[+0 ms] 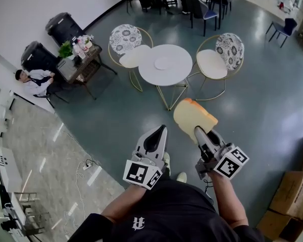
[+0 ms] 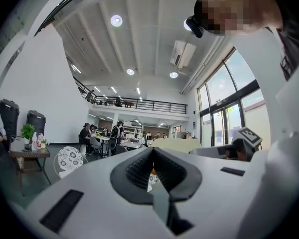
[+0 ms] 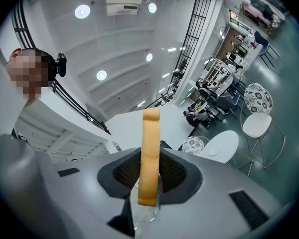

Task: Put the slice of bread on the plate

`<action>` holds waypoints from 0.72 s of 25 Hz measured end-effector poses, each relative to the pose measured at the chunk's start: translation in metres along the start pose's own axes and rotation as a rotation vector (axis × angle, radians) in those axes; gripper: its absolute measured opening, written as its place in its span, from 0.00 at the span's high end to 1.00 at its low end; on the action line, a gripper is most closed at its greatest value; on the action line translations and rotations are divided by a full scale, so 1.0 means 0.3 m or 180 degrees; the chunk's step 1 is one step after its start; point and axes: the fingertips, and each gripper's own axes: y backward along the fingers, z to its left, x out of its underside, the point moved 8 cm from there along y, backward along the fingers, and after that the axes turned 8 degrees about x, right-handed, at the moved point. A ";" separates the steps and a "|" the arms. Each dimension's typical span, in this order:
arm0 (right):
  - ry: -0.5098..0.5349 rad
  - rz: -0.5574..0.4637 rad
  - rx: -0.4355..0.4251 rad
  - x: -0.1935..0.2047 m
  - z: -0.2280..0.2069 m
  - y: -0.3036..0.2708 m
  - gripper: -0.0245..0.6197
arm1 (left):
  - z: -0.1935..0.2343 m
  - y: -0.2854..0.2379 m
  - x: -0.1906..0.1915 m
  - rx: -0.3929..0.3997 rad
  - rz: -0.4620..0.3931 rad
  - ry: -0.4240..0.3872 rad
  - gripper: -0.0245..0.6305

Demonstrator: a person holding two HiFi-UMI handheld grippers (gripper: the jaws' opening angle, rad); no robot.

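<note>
A slice of bread (image 1: 193, 117) with a tan crust stands on edge between the jaws of my right gripper (image 1: 199, 133), which is shut on it. In the right gripper view the bread (image 3: 150, 151) rises upright from the pads of the right gripper (image 3: 149, 185). The white plate (image 1: 162, 63) lies on a round white table (image 1: 179, 74) farther ahead; it also shows small as the plate (image 3: 214, 151) in the right gripper view. My left gripper (image 1: 155, 137) is beside the right one, shut with nothing in it. In the left gripper view the left gripper (image 2: 153, 176) shows its dark pads together, with the bread (image 2: 177, 144) off to the right.
Two round-backed chairs (image 1: 129, 47) (image 1: 219, 59) flank the table. A side table (image 1: 81, 62) with plants and bottles, two black bins (image 1: 63, 26) and a seated person (image 1: 35, 79) are at the left. Cardboard boxes (image 1: 290, 195) stand at the right.
</note>
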 end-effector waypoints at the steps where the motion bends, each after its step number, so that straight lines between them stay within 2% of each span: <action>1: -0.0016 0.0005 0.0012 0.000 -0.008 -0.012 0.82 | 0.013 -0.010 0.003 0.0007 0.0001 0.0006 0.95; 10: -0.0070 0.0012 0.0142 -0.013 -0.097 -0.210 0.82 | 0.217 -0.146 0.049 0.0121 -0.0019 0.0060 0.95; 18: -0.0281 0.0000 0.0251 -0.038 -0.163 -0.530 0.82 | 0.530 -0.290 0.049 0.0244 0.0004 0.0052 0.95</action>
